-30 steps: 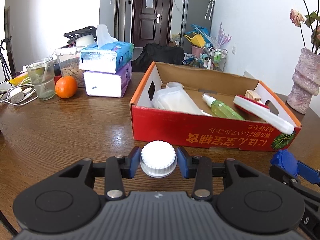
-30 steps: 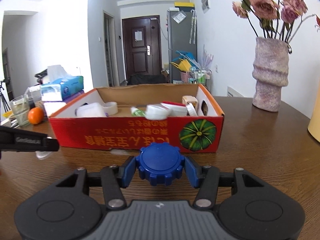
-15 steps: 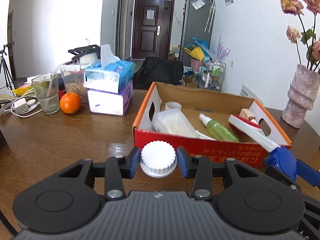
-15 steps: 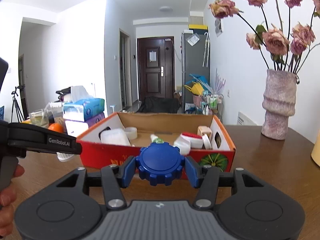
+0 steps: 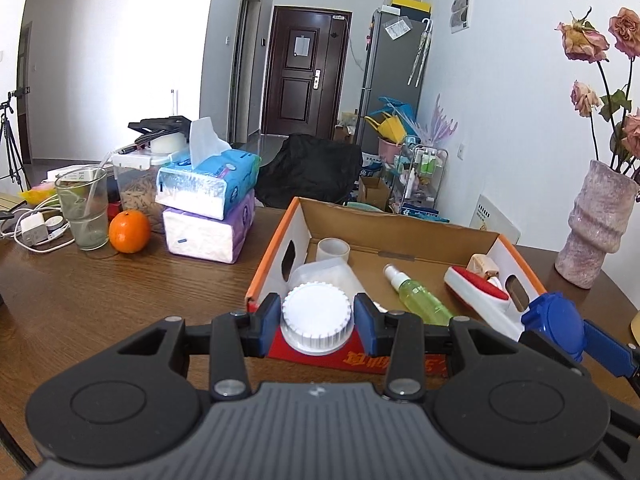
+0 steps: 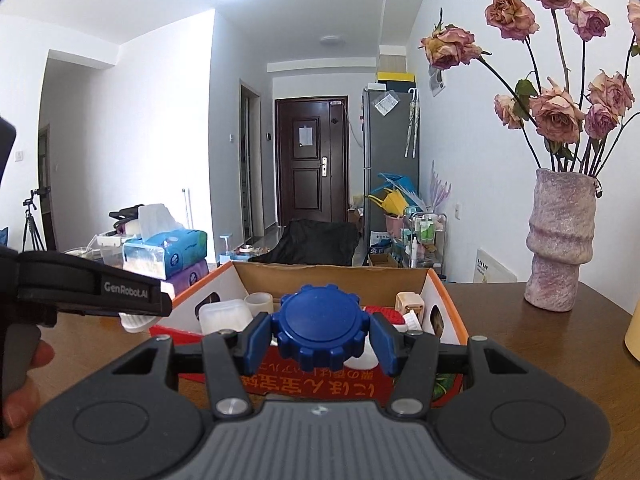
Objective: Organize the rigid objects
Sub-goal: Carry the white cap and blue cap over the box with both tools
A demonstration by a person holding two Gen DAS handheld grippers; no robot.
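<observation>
My left gripper (image 5: 317, 322) is shut on a white ribbed cap (image 5: 316, 318), held above the table at the near left corner of the red cardboard box (image 5: 360, 358). My right gripper (image 6: 322, 336) is shut on a blue notched cap (image 6: 323, 332), raised in front of the same box (image 6: 320, 380); that blue cap (image 5: 558, 326) also shows at the right of the left wrist view. Inside the box lie a clear plastic container (image 5: 332, 274), a tape roll (image 5: 333, 249), a green spray bottle (image 5: 416, 294) and a red-and-white brush (image 5: 476, 290).
On the brown table (image 5: 120, 288) at the left stand stacked tissue packs (image 5: 208, 208), an orange (image 5: 129, 231), a glass (image 5: 83, 210) and a charger with cable (image 5: 34, 229). A pink vase with dried roses (image 6: 560, 240) stands right of the box. A person's hand (image 6: 20, 380) grips the left tool.
Both grippers have risen with their caps still clamped, so the box now sits lower in both views and its inside shows more. Both views tilt up toward the room.
</observation>
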